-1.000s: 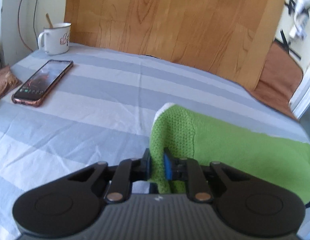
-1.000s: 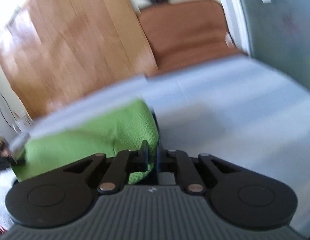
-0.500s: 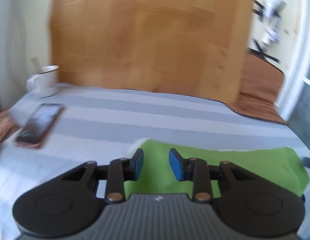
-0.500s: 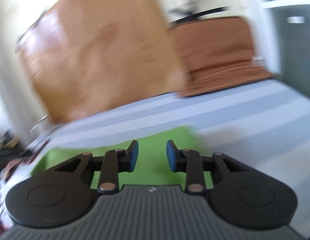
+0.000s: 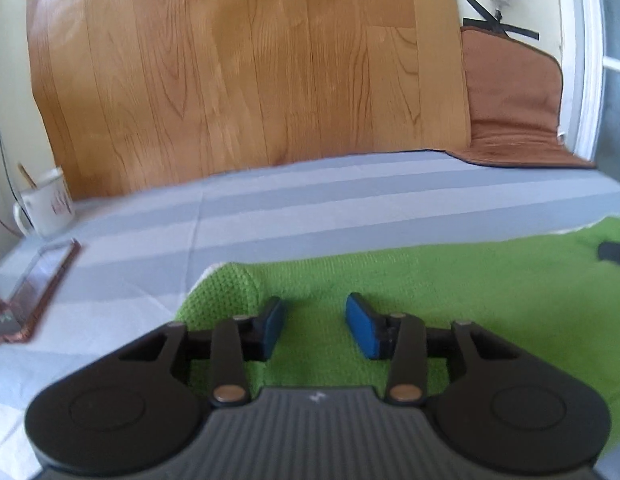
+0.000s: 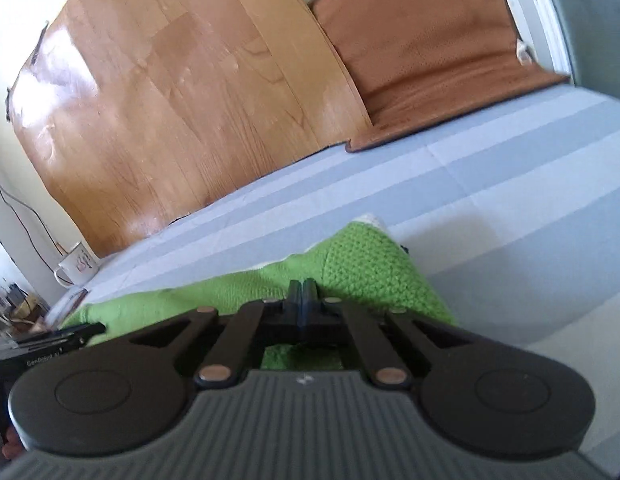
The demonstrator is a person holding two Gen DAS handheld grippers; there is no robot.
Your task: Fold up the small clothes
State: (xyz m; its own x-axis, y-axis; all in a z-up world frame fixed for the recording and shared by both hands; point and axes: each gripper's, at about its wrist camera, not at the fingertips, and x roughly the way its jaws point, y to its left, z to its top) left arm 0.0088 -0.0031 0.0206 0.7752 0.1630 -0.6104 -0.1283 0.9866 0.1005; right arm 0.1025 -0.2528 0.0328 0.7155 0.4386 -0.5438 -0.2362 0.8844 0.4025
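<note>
- On the grey striped bed sheet [image 5: 350, 200], the green knitted cloth [image 5: 430, 280] lies flat, its long side running left to right under both grippers.
- The left gripper [image 5: 316, 326] hangs over the cloth's left end, jaws opening, nothing between them.
- The right gripper [image 6: 303, 292] is over the right end, jaws shut tight; whether they pinch cloth, I cannot tell.
- The left gripper's body, in the right view, reads "GenRobot AI".

We see a green knit cloth [image 5: 430, 280], coarse and matt. The striped sheet [image 5: 350, 208] is smooth woven fabric. The wood-grain panel [image 5: 245, 72] has a slight gloss, the brown pad [image 6: 430, 52] a matt, perforated leathery look. Mug [image 5: 49, 204] glossy, phone [image 5: 37, 288] shiny, gripper bodies matt black plastic.
</note>
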